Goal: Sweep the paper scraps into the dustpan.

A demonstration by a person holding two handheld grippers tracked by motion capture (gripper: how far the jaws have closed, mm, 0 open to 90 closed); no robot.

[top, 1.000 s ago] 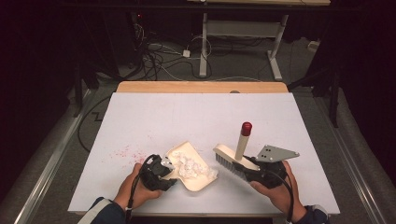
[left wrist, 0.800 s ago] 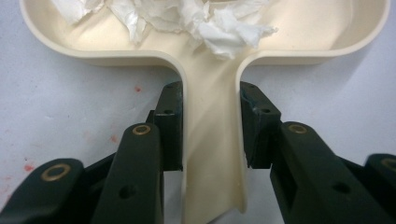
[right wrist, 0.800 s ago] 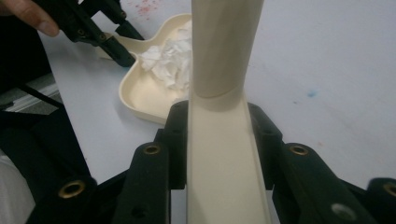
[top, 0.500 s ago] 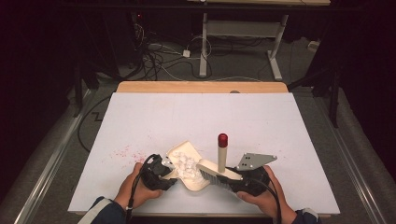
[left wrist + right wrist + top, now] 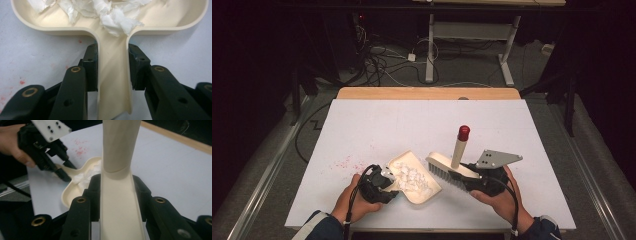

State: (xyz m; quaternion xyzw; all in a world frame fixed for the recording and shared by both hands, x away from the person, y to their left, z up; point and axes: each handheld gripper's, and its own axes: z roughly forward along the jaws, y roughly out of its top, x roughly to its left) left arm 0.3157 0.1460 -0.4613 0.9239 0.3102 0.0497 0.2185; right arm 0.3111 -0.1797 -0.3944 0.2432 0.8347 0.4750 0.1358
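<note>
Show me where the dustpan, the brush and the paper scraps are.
dustpan (image 5: pixel 430 192): high view, bare cream floor near its front edge.
brush (image 5: pixel 443 163): high view, cream back of the head, above the bristles.
paper scraps (image 5: pixel 409 176): high view, middle of the white pile in the dustpan.

- In the left gripper view, the dustpan (image 5: pixel 113 75) is cut off at the top, so its far side can't be seen.
- In the right gripper view, the brush handle (image 5: pixel 120 170) runs out the top. Its bristles are hidden.
- In the high view, the person's sleeves run off the bottom.
- The red specks (image 5: pixel 346 162) on the table (image 5: pixel 412 120) are too small to tell what they are.
</note>
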